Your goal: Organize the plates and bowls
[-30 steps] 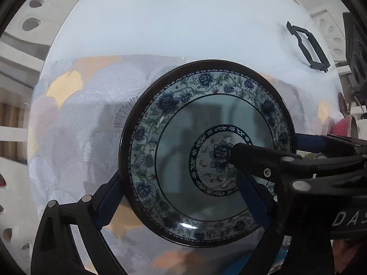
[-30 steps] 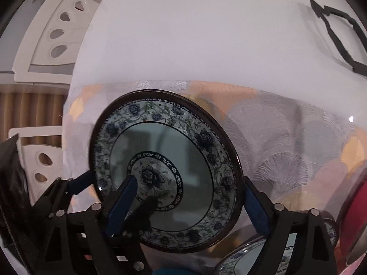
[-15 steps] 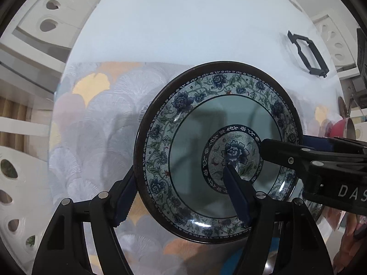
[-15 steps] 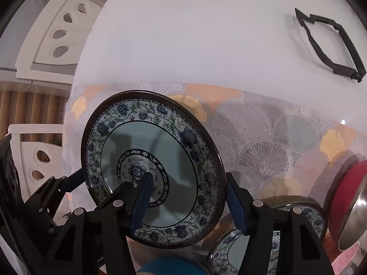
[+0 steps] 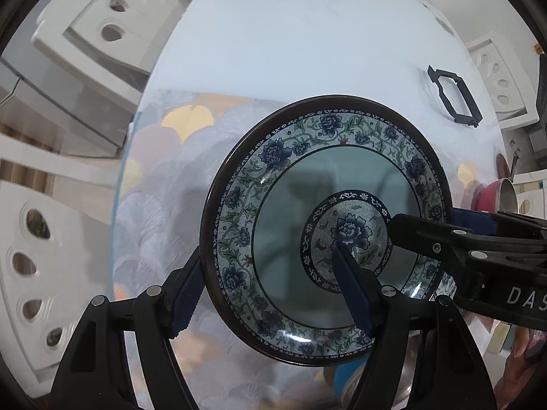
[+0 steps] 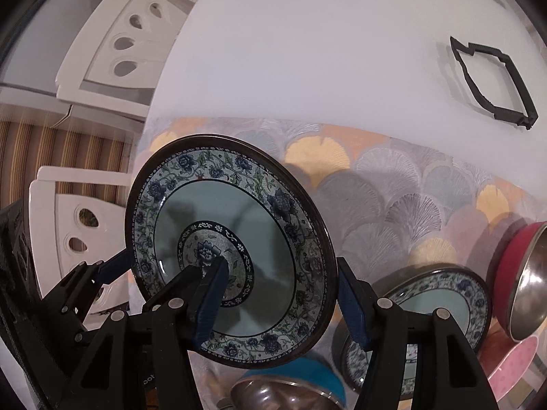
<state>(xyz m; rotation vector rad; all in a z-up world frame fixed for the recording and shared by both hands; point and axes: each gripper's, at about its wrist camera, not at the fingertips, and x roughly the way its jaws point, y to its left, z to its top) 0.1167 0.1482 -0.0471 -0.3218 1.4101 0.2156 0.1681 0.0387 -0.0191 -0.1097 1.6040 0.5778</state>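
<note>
Both tongs are working the same plate [image 5: 328, 229] right now, a dark-rimmed one with blue flowers and a teal ring, tilted up on edge above the tabletop [image 5: 307, 34].

The left tongs [image 5: 270, 290] are spread pretty wide. One pad is sitting just outside the plate's left rim and the other is reaching across the face to the flower in the middle, so the left side of the plate is sitting between the two. Can't honestly tell if they're pinching it or just straddling it.

The right tongs [image 6: 280, 300] are doing the mirror thing from the other side: one pad is lying on the plate's center pattern, the other is hanging just off the right rim, and the plate's right half is between them. Same deal, wide gap, and I can't tell if the pads are actually pressing. In the left wrist view the right tongs are poking in from the right with one finger tip lying over the plate's middle.

The plate is hovering over a placemat [image 6: 393, 184] with a fan pattern. Down on the mat, right of the held plate, a second plate [image 6: 441, 307] with the same pattern is lying flat, a red bowl [image 6: 516, 273] with a steel inside is at the far right edge, and a blue bowl [image 6: 307, 376] is sitting below the held plate. A black frame thing [image 6: 492, 85] is lying on the bare white part of the tabletop, well apart from everything. White chairs [image 6: 123, 44] are standing around the tabletop.
</note>
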